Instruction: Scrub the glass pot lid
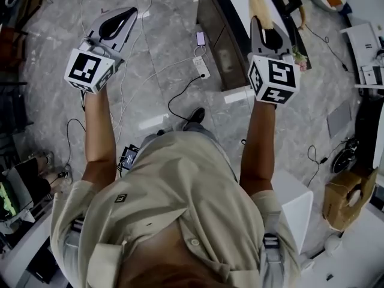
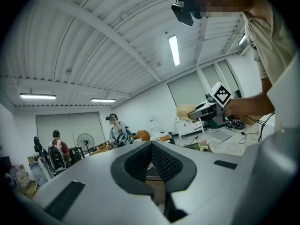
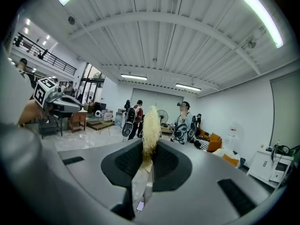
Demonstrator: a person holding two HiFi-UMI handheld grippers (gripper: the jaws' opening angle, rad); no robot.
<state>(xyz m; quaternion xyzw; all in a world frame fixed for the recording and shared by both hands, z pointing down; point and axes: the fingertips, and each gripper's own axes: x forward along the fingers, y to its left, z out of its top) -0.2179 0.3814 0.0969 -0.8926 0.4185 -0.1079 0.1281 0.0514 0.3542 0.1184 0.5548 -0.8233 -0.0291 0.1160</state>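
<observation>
Both grippers are raised, their own views looking out into the room and up at the ceiling. My right gripper (image 1: 264, 27) (image 3: 149, 159) is shut on the handle of a scrub brush (image 1: 260, 6) (image 3: 151, 124) with pale yellow bristles that stick out past the jaws. My left gripper (image 1: 127, 15) (image 2: 151, 159) is shut with nothing between its fingers. In the left gripper view the right gripper (image 2: 200, 110) shows with the brush (image 2: 184, 110). The left gripper (image 3: 60, 101) also appears in the right gripper view. I cannot make out a glass pot lid in any view.
A dark low table (image 1: 217, 47) with white items stands ahead of the right gripper. A power strip (image 1: 201, 68) and cables lie on the grey floor. A cardboard box (image 1: 345, 198) sits at right. Several people (image 3: 182, 121) and a fan (image 2: 85, 143) stand far off.
</observation>
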